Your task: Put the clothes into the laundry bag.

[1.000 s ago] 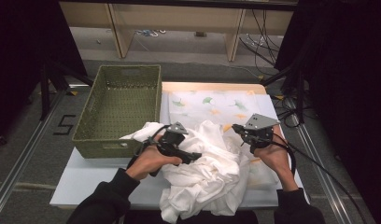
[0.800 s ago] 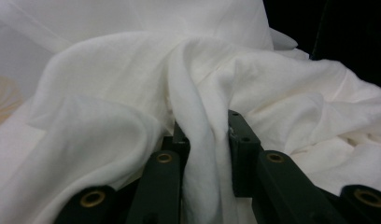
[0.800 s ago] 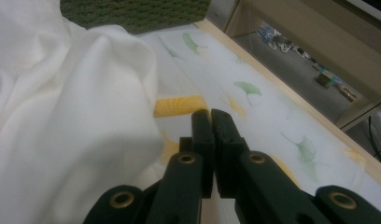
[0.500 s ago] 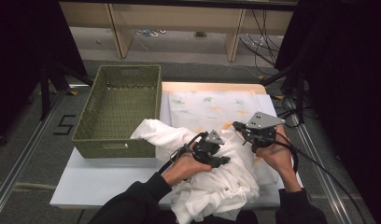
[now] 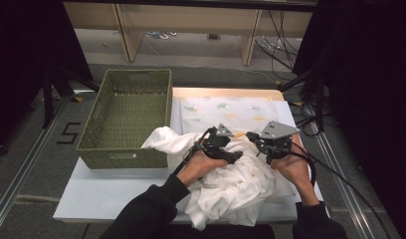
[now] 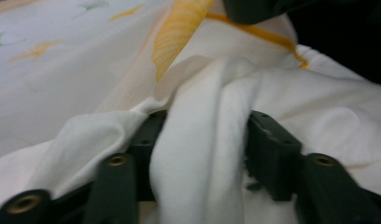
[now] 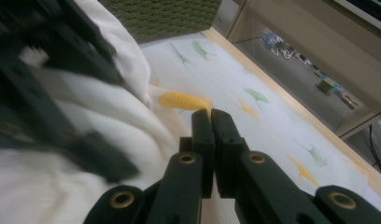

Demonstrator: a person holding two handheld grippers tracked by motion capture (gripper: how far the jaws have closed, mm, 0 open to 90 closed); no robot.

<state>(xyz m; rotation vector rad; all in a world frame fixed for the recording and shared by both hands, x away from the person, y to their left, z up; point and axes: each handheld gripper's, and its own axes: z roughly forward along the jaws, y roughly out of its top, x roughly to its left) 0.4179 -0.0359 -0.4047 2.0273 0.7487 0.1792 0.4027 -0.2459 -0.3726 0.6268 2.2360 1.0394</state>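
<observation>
A crumpled white cloth (image 5: 231, 186) with a yellow print (image 7: 184, 100) lies heaped on the table's near right. My left gripper (image 5: 230, 152) rests on top of the heap. In the left gripper view a thick fold of the cloth (image 6: 202, 154) stands between its jaws, and the left gripper (image 6: 205, 135) is open around that fold. My right gripper (image 5: 258, 142) sits just to the right, and its jaws are pressed together. In the right gripper view the right gripper (image 7: 211, 114) is shut on the cloth's thin edge by the yellow print. That edge runs taut up to it.
A green woven basket (image 5: 126, 117) stands at the table's left, touching the cloth's left end. A pale sheet printed with small green and orange figures (image 5: 226, 109) covers the far right of the white table (image 5: 111, 194). Cables (image 5: 335, 169) trail off the right edge.
My left gripper has swung from the cloth's left end, near the basket, to the right until it is close beside the right gripper. The right gripper has stayed in place.
</observation>
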